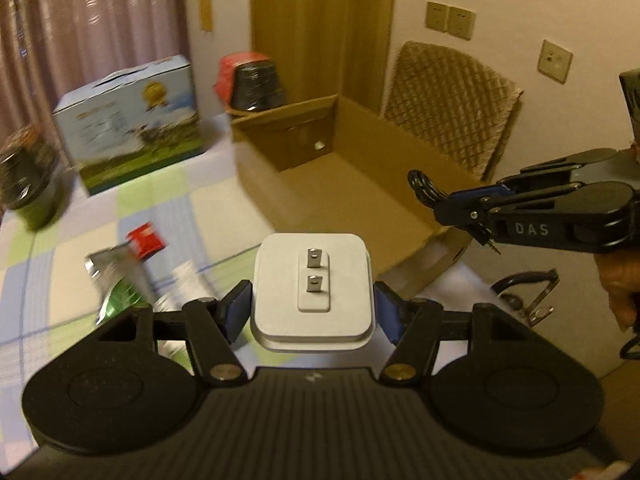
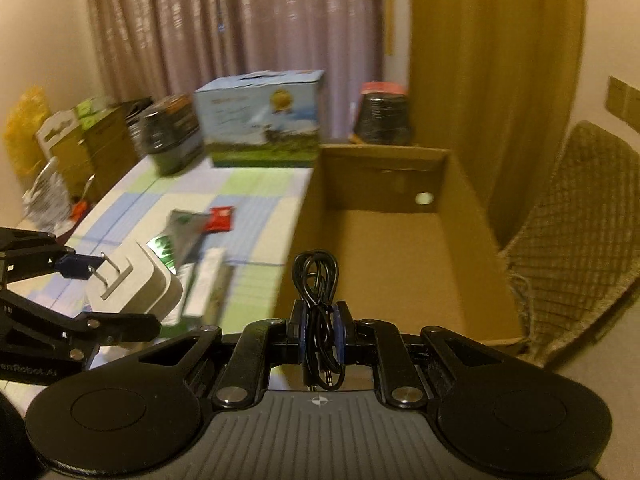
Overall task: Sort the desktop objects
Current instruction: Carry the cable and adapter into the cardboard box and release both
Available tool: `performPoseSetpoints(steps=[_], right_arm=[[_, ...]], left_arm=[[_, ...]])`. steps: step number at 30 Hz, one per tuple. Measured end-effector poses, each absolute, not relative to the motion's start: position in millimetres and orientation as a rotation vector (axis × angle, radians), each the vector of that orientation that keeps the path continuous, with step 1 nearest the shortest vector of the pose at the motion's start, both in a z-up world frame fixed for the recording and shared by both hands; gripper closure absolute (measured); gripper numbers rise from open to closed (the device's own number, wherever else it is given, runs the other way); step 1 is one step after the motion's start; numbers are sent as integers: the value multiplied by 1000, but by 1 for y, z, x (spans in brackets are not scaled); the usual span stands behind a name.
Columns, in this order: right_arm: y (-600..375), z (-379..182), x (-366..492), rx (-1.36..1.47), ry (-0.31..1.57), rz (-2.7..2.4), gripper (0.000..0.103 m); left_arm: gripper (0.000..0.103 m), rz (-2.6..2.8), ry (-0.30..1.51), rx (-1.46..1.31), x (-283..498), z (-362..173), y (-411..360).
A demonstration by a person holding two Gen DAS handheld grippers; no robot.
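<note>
My way ahead is the open cardboard box (image 2: 400,264), its floor bare and top unobstructed. Its near-left wall (image 1: 256,184) rises as a lip I'd have to clear. Left of it, packets (image 2: 188,232) clutter the checked tablecloth (image 2: 256,188). A printed carton (image 2: 262,120) and dark jars (image 2: 384,116) block the far side; a wicker chair (image 2: 576,232) hems the right.

white plug adapter (image 1: 313,288) clamped, cardboard box (image 1: 360,184) beyond
</note>
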State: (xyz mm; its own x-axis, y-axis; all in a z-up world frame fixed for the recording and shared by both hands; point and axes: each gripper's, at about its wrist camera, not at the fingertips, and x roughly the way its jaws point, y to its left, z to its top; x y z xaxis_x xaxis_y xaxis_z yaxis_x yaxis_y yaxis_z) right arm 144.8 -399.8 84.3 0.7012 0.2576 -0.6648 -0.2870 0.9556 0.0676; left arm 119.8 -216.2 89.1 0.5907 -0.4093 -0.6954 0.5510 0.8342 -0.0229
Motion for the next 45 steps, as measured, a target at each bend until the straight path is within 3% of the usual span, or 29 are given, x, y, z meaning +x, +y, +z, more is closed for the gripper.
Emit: performPoseSetpoints(steps=[24, 28, 45], right_arm=[[-462, 58, 208, 46, 776, 207, 93], [-462, 54, 212, 47, 783, 205, 93], [-458, 51, 218, 91, 764, 213, 92]], left_arm=[[43, -673, 768, 210, 202, 57, -312], [38, -676, 762, 210, 204, 56, -312], [38, -606, 734, 192, 192, 71, -269]])
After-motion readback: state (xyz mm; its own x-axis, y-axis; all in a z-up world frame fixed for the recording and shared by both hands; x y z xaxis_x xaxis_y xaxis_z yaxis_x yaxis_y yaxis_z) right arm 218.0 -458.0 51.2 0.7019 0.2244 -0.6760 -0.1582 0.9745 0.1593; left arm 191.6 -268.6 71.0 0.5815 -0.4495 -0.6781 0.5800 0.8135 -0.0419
